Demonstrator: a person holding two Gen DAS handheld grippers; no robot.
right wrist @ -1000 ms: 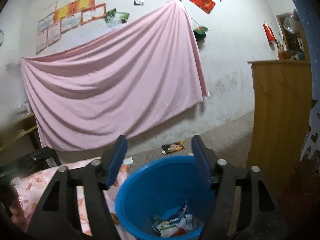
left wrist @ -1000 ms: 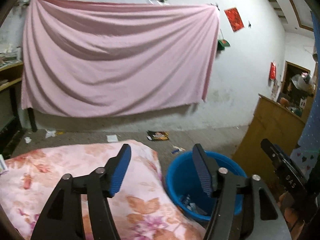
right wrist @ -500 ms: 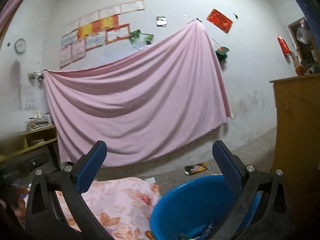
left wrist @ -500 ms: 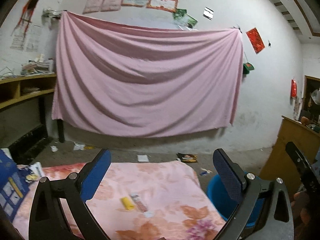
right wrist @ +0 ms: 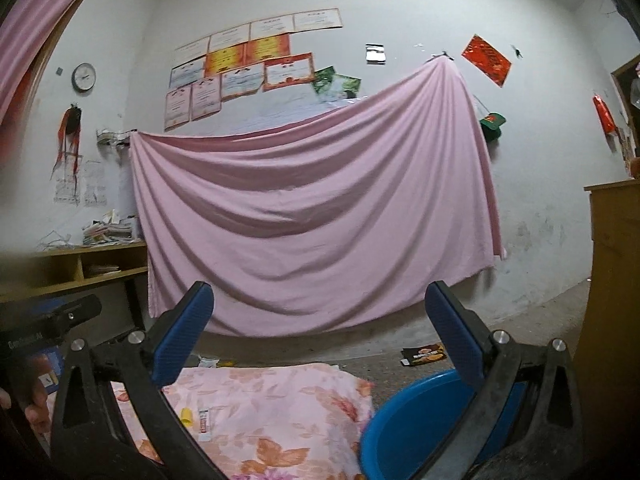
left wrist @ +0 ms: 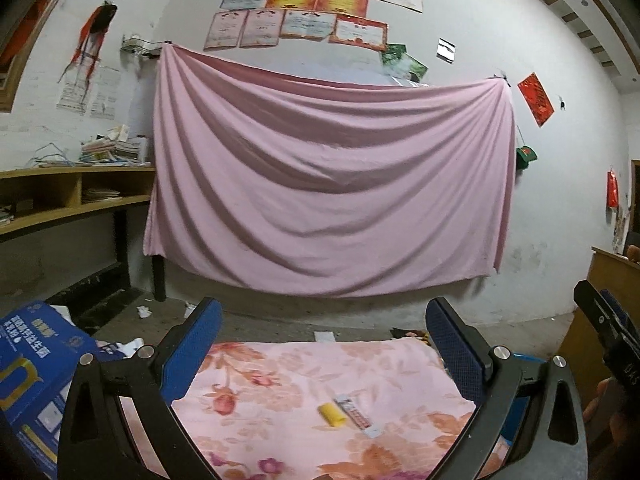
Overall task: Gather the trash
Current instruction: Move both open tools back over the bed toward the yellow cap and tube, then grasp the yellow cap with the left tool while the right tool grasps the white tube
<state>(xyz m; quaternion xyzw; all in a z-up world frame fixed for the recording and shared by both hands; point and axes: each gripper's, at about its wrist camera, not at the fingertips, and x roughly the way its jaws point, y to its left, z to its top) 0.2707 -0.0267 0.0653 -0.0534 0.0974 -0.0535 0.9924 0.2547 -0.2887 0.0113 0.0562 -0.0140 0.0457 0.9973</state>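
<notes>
A small yellow piece of trash point(left wrist: 331, 415) and a white strip-shaped wrapper point(left wrist: 357, 416) lie side by side on the pink floral bedspread point(left wrist: 280, 380). Both also show in the right wrist view: the yellow piece point(right wrist: 186, 416) and the wrapper point(right wrist: 204, 424). A blue plastic bin point(right wrist: 416, 420) stands to the right of the bed; only a sliver of its rim point(left wrist: 524, 356) shows in the left wrist view. My left gripper point(left wrist: 324, 344) is wide open and empty above the bedspread. My right gripper point(right wrist: 320, 328) is wide open and empty, above the bed edge and bin.
A blue printed carton point(left wrist: 28, 368) sits at the bed's left. A wooden cabinet point(right wrist: 612, 300) stands right of the bin. A dark snack wrapper point(right wrist: 424, 354) and paper scraps point(left wrist: 144, 311) lie on the floor below a pink sheet point(left wrist: 328, 184) hung on the wall.
Both grippers have opened wide and tilted up and back from the bin. The views now take in the bedspread with the two pieces of trash; the bin's inside is out of sight.
</notes>
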